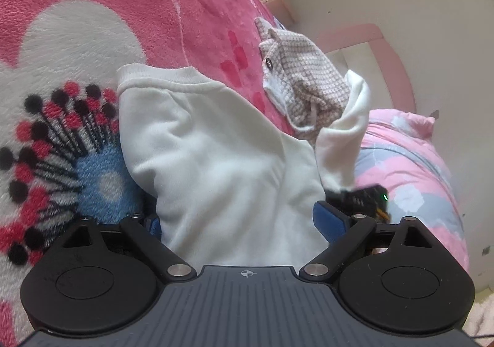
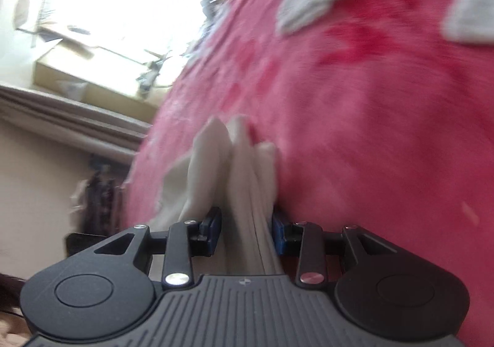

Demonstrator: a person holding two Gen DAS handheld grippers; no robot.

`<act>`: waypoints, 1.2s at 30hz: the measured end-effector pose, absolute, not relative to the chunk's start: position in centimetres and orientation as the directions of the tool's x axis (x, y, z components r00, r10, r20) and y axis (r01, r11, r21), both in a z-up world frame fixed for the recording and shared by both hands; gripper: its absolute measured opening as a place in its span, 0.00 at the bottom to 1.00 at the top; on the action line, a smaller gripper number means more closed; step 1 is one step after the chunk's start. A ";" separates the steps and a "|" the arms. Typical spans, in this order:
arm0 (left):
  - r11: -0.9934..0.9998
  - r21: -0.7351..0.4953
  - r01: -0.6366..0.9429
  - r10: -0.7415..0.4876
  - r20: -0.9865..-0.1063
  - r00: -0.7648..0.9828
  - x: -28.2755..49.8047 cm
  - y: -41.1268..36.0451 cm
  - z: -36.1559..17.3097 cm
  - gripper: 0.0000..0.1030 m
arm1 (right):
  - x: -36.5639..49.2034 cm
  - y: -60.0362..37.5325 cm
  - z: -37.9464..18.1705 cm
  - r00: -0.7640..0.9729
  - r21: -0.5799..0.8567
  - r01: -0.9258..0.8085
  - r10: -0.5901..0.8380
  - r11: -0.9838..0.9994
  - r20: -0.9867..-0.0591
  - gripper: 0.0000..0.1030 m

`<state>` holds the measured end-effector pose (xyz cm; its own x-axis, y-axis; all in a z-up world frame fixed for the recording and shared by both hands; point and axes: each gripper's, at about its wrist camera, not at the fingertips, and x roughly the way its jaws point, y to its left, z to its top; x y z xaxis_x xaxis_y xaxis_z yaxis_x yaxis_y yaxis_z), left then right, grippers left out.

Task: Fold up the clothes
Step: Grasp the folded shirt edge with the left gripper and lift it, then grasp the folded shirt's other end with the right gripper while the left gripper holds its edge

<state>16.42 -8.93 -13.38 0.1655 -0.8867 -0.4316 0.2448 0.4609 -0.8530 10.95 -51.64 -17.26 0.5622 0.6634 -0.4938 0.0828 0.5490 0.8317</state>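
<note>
Left wrist view: we look across a pink fleece blanket [image 1: 191,7] printed with a large white flower and a blue, red and black centre at nine o'clock. On it lies our white sweatshirt [image 1: 216,149], filling the middle of the frame, its ribbed hem toward eleven o'clock. Our left gripper [image 1: 237,223] has its blue-padded fingers spread wide either side of the fabric, and we cannot tell whether they pinch it. At two o'clock a checked knit garment [image 1: 305,84] sits bunched on the blanket, just beyond a raised white fold. Right wrist view, blurred: our right gripper [image 2: 246,231] is clamped on a gathered bunch of the white sweatshirt [image 2: 225,167], above the pink blanket [image 2: 370,130].
</note>
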 end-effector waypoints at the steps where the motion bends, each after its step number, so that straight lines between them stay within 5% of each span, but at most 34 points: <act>1: 0.459 -0.853 0.250 -0.888 -0.429 0.165 16.5 -9.0 -13.4 0.89 | 11.9 -51.6 -17.5 0.551 0.845 0.069 0.686 0.530 -0.475 0.36; 18: 0.443 -0.859 0.256 -0.895 -0.409 0.178 16.7 -9.0 -13.5 0.88 | 9.7 -53.9 -19.2 0.610 0.978 0.059 0.768 0.200 -0.194 0.43; 24: 0.445 -0.858 0.256 -0.894 -0.410 0.178 16.6 -8.9 -13.5 0.88 | 7.7 -53.6 -18.7 0.658 0.989 0.028 0.742 0.145 -0.128 0.65; 28: 0.449 -0.853 0.265 -0.892 -0.413 0.183 16.5 -8.9 -13.5 0.89 | 7.9 -52.8 -17.3 0.616 0.976 0.014 0.768 0.216 -0.179 0.79; 36: 0.464 -0.843 0.273 -0.884 -0.423 0.199 16.2 -9.1 -13.3 0.89 | 11.7 -49.2 -15.3 0.485 0.908 -0.034 0.801 0.419 -0.351 0.78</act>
